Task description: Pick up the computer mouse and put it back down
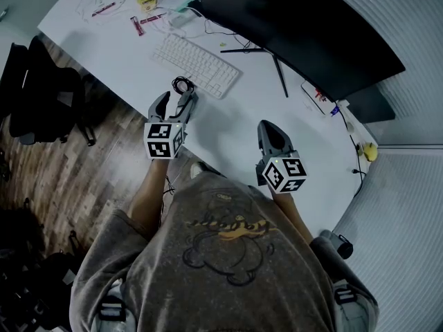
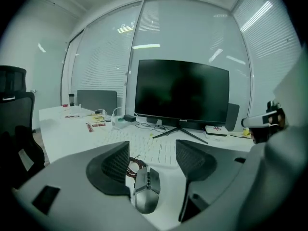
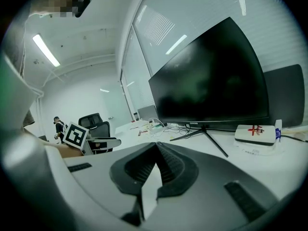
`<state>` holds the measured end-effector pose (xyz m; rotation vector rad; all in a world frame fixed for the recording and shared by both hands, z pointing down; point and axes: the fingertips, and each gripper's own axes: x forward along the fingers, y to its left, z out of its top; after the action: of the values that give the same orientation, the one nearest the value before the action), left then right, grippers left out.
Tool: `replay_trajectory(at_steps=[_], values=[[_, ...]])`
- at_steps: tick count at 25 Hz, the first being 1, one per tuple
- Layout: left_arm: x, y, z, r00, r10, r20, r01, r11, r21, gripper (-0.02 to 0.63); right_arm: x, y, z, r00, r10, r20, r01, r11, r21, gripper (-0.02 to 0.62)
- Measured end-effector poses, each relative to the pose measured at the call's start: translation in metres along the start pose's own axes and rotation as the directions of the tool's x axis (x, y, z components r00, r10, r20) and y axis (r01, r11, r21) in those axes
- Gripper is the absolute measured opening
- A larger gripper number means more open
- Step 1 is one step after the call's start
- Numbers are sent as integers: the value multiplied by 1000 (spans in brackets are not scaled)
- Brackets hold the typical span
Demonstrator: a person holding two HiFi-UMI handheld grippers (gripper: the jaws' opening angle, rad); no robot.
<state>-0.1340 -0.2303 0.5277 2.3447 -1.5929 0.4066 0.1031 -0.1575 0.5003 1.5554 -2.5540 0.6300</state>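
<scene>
A grey computer mouse [image 2: 147, 189] lies on the white desk [image 2: 72, 138], its coiled cable [image 2: 134, 166] just behind it. My left gripper [image 2: 153, 160] hovers over it, open, with jaws wide apart; the mouse sits low between them and neither pad presses on it. In the head view the left gripper [image 1: 176, 102] is near the desk's front edge, by the cable coil [image 1: 182, 84], and it hides the mouse. My right gripper [image 3: 155, 146] is shut with nothing in it, held over the desk [image 1: 270, 133] to the right.
A white keyboard [image 1: 196, 64] lies just beyond the left gripper. A large dark monitor [image 1: 297, 26] on a thin-legged stand spans the back. A small white box [image 3: 255, 134] sits by the stand. Clutter and cables lie far left [image 1: 149, 2]. A black chair [image 1: 34, 95] stands on the floor.
</scene>
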Motion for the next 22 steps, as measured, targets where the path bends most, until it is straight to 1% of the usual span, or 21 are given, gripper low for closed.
replay_trajectory(at_steps=[5,9,14,15,22], values=[[-23,-15,21,997,-41,58,41,999,4,298,-2,7,0,1000,13,4,-13,1000,-11,8],[-45,-28,31,993,-79,87,79,997,4,298,-5,13,1,1000,18,9,-18,1000,-17,8],[-70,-42,36,987,-103,121,108,994,-33,297,-9,17,2,1000,21,18,-20,999,-29,8],[-73,-44,36,987,-103,125,108,994,-36,284,-9,19,2,1000,23,18,-22,999,-32,8],[-85,-48,34,984,-103,147,111,993,-47,95,-7,25,4,999,37,26,-36,998,-45,8]])
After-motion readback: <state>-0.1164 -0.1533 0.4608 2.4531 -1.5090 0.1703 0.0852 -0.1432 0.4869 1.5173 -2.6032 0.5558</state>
